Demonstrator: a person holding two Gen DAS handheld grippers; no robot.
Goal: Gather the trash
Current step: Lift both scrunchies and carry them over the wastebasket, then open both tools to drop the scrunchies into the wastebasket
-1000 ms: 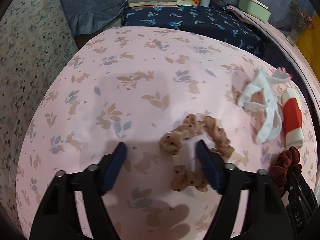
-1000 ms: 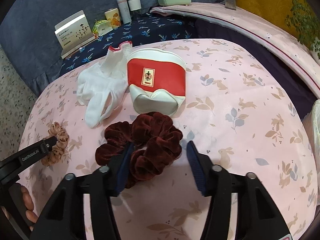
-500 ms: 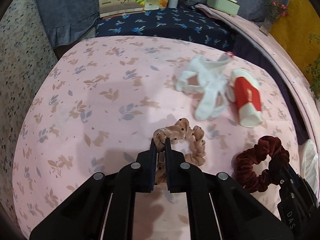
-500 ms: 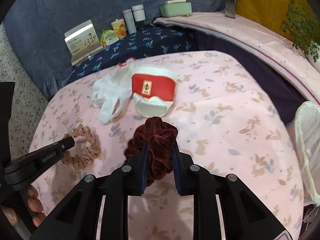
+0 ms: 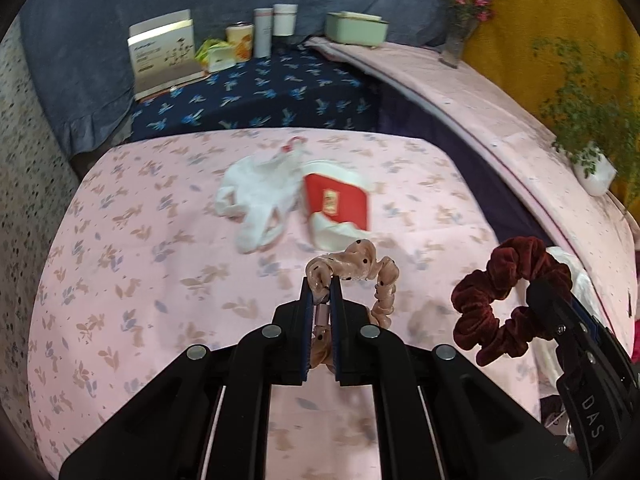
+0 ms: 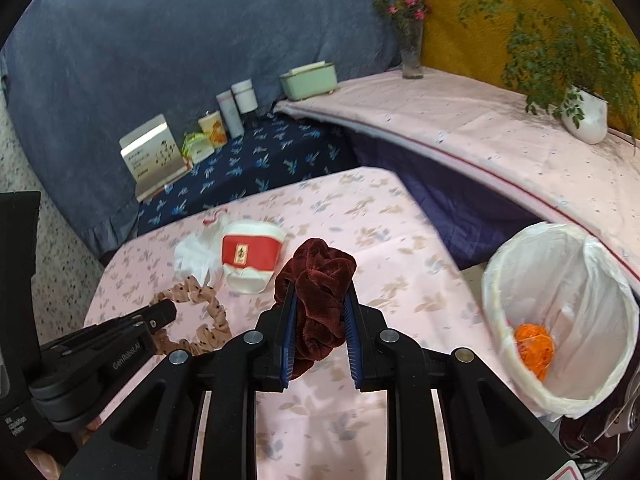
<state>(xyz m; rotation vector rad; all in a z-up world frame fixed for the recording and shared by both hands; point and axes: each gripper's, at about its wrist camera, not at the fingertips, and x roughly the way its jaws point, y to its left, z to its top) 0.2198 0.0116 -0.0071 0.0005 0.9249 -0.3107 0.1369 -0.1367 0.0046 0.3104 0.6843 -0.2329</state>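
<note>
Motion blur softens the white fabric glove [image 5: 260, 196] and the red-and-white crushed paper cup [image 5: 336, 204] in the left wrist view, so their edges are hard to trace; the print on the cup's label cannot be read; the lower loop of the peach dotted fabric scrunchie [image 5: 360, 268] disappears behind the left tongs [image 5: 321, 292], and the right side of the dark red velvet scrunchie [image 5: 508, 304] is covered there by the black body of the other tool; in the right wrist view the white plastic-lined trash bin [image 6: 560, 312] is cut off at the frame's lower right, with an orange crumpled lump [image 6: 534, 346] lying inside, too small to identify.

The left tongs are clenched on the peach scrunchie, which hangs above the pink rabbit-print worktop [image 5: 160, 264]; the right tongs [image 6: 320, 316] are clenched on the dark red scrunchie [image 6: 316, 280], also held in the air, left of the bin.

Compared with half a second ago, both scrunchies have risen off the cloth; the peach one then touched the worktop while already pinched; the glove and cup have stayed in place, side by side and touching, at the worktop's far part; the bin now shows far more of its opening in the right wrist view.
</note>
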